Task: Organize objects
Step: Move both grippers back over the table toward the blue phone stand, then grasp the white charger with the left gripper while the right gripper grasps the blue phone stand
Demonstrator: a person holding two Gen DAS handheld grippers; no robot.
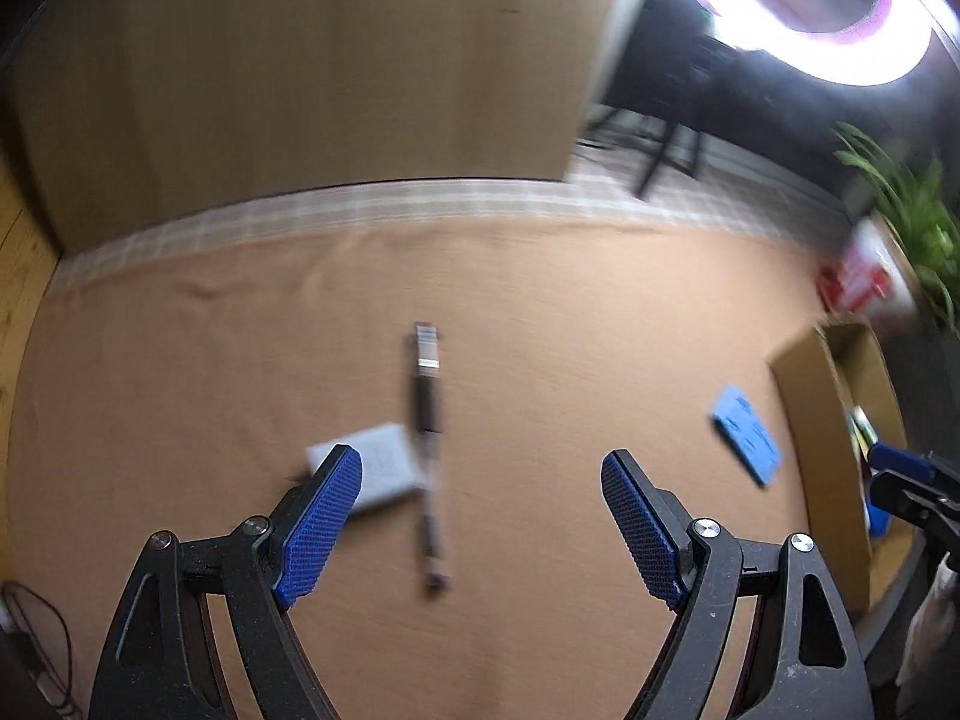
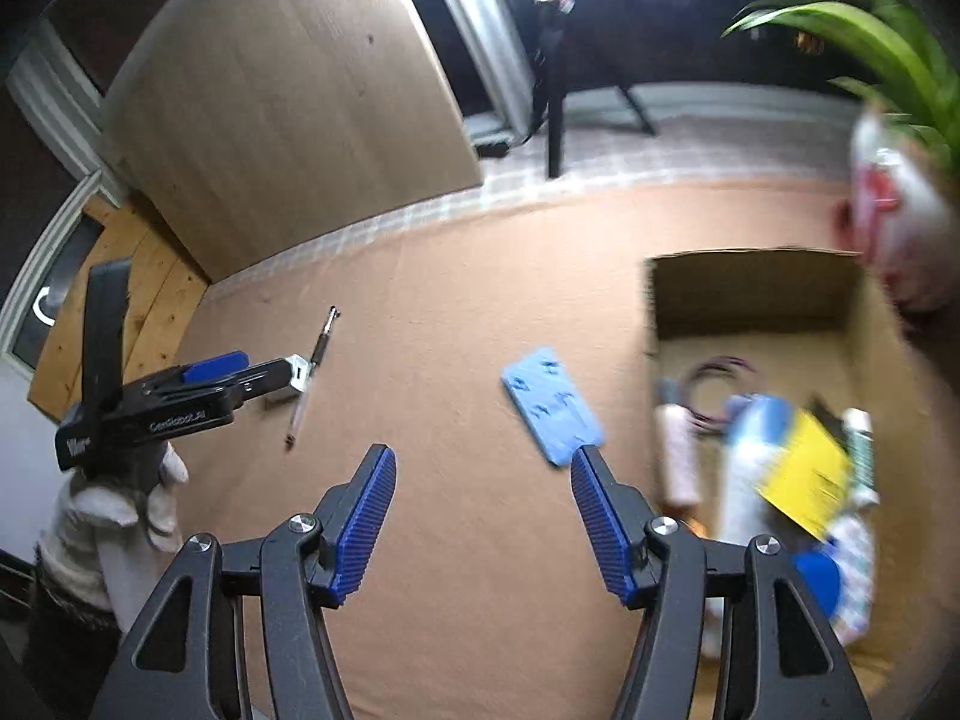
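Observation:
A pen [image 1: 427, 450] lies on the tan cloth [image 1: 540, 312], pointing away from me, with a white flat block [image 1: 384, 471] touching its left side. My left gripper [image 1: 480, 498] is open and empty, low over the cloth, with the pen between its fingers. A light blue card [image 1: 747, 435] lies to the right. In the right wrist view my right gripper [image 2: 483, 492] is open and empty, its right finger just short of the blue card [image 2: 549, 411]. An open cardboard box [image 2: 750, 285] to the right holds several items. The pen [image 2: 309, 375] and the left gripper [image 2: 240, 369] show at left.
A large cardboard panel [image 1: 312, 78] stands behind the cloth. A ring light [image 1: 828, 0] glares at top right. A green plant [image 2: 852, 30] and a red-and-white package [image 2: 894, 204] sit beyond the box. A tripod leg [image 2: 555, 108] stands at the far edge.

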